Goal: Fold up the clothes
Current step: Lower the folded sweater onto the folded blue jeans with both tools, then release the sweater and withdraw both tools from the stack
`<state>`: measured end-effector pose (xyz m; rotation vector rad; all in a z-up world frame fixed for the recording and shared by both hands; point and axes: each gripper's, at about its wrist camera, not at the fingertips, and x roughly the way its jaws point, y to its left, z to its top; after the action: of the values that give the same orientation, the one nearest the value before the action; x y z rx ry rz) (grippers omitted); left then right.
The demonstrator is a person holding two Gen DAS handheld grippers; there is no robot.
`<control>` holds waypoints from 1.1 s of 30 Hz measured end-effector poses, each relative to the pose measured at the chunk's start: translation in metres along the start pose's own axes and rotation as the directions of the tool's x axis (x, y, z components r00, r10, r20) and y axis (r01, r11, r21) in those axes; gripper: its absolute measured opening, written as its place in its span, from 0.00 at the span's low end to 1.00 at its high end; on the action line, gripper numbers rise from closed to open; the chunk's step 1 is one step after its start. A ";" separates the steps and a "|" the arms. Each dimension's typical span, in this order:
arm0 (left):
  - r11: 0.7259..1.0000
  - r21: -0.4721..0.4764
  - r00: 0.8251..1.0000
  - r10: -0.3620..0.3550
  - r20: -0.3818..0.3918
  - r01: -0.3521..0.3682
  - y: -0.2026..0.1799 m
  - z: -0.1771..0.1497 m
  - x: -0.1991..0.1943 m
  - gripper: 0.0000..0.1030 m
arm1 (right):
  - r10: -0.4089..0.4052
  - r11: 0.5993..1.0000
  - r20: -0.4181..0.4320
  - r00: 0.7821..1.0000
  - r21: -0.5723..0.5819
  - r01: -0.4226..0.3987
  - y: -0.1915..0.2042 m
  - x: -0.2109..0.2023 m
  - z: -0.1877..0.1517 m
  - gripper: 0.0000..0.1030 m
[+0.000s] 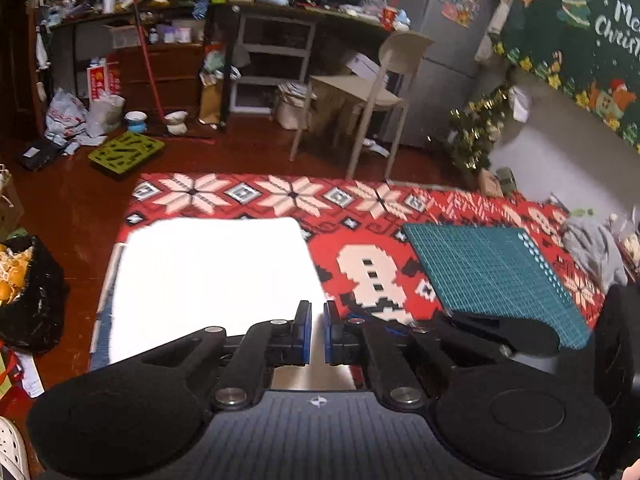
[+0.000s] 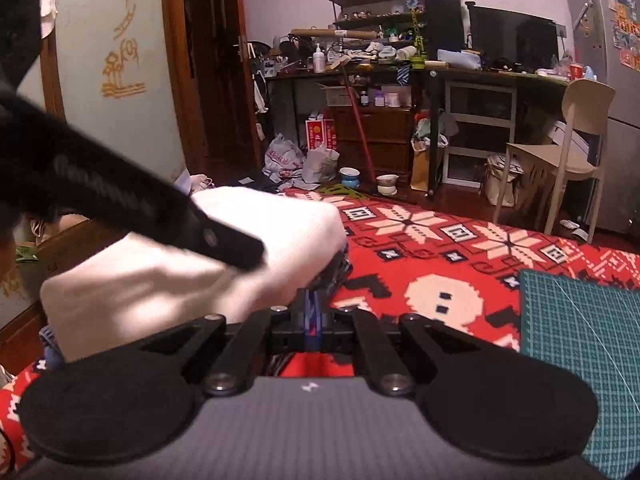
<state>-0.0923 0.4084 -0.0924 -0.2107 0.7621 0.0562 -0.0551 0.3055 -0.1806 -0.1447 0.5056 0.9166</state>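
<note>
In your left wrist view, your left gripper [image 1: 318, 320] hangs over the white garment [image 1: 212, 280], its blue pads a narrow gap apart and empty. The garment lies flat on the red patterned blanket [image 1: 360, 216]. Far left, a black bag [image 1: 32, 300] holds orange peels.

In your right wrist view, your right gripper [image 2: 314, 316] is pinched closed on the garment's dark edge, near its raised right side.

Soft matt white cloth [image 1: 212, 276] on a woven red patterned blanket [image 1: 360, 216]; glossy wood floor [image 1: 80, 192].
</note>
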 end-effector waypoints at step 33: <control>0.988 -0.140 0.998 0.066 0.006 -0.064 -0.034 -0.089 -0.107 0.23 | 0.108 0.990 -0.103 0.989 -0.077 -0.117 0.057 -0.128 -0.023 0.11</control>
<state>-0.2260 0.3595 -0.0755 -0.3182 0.7553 0.1728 -0.1724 0.2403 -0.1350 -0.2395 0.5725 1.0451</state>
